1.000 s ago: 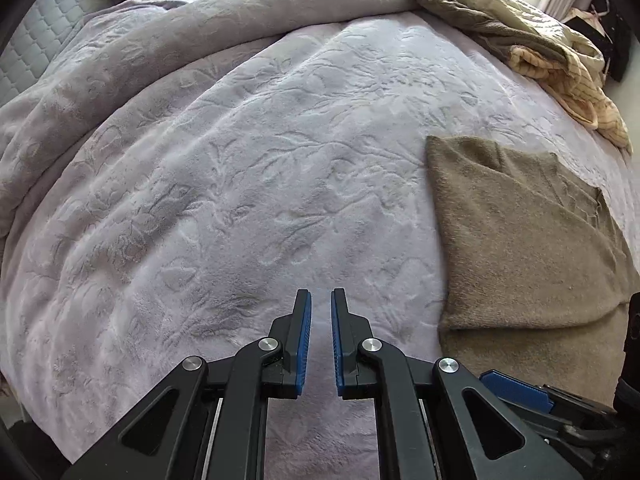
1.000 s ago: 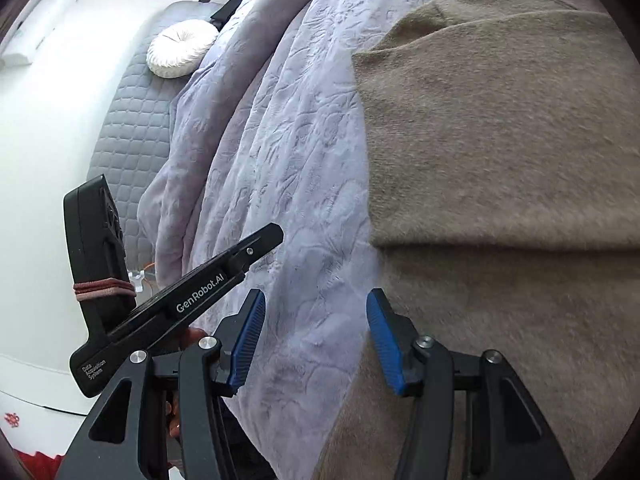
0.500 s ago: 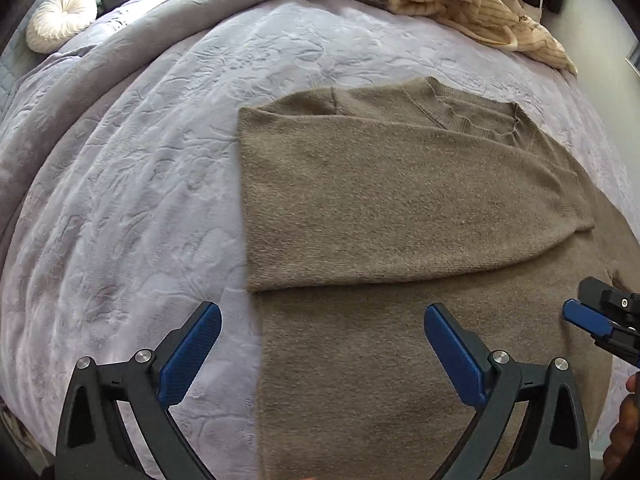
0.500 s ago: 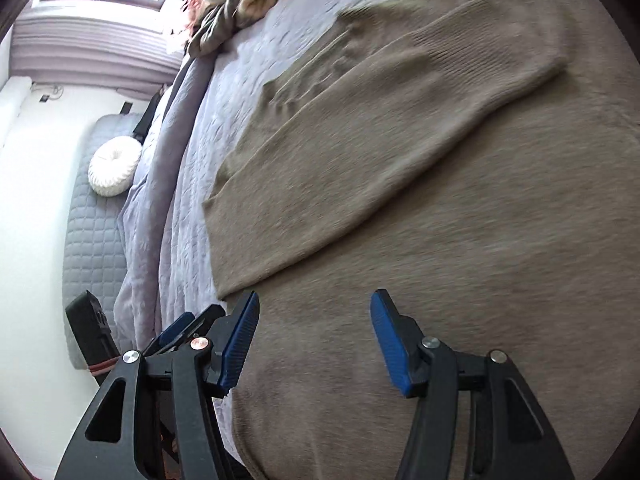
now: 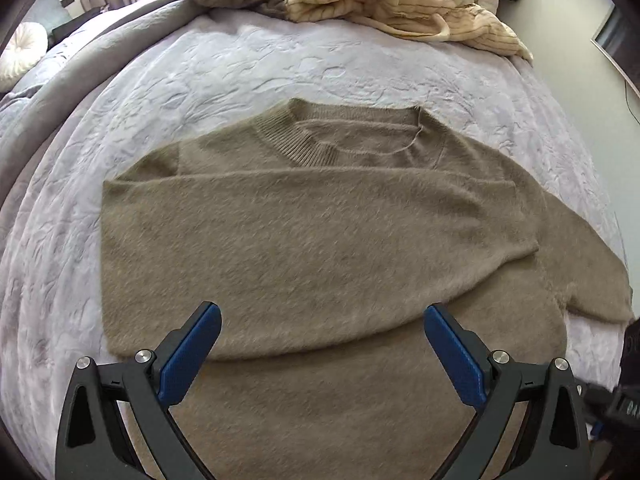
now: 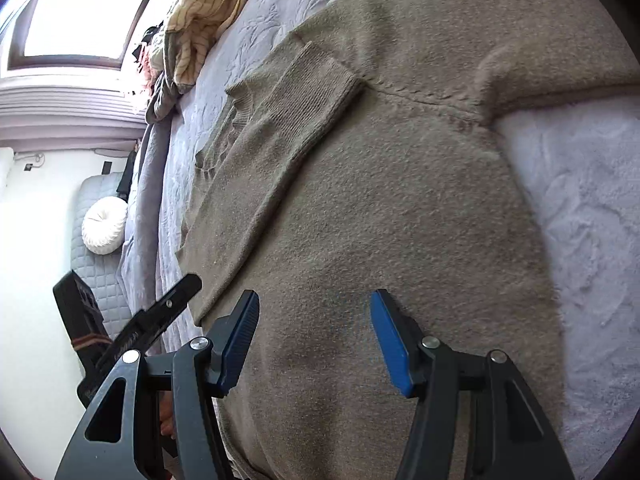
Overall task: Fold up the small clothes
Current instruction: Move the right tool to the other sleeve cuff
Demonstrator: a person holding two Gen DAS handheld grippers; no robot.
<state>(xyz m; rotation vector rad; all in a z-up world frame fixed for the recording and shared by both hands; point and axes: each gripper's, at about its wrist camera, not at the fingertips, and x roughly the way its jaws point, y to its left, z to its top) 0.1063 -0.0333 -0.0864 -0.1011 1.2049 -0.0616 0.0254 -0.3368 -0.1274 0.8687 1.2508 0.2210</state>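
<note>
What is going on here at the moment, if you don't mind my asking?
A person with a handheld gripper in each hand is folding a taupe sweater spread on a lavender bedspread. One sleeve is already folded across the chest; the other sleeve lies out to the side. The left gripper and right gripper both hover open over the lower part, holding nothing. A pile of other clothes waits at the far edge.

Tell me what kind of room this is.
Most likely a bedroom. A brown sweater lies spread on a bed with a lilac embossed blanket, a round white cushion rests against a quilted grey headboard, and more clothes are heaped at the far side.
</note>
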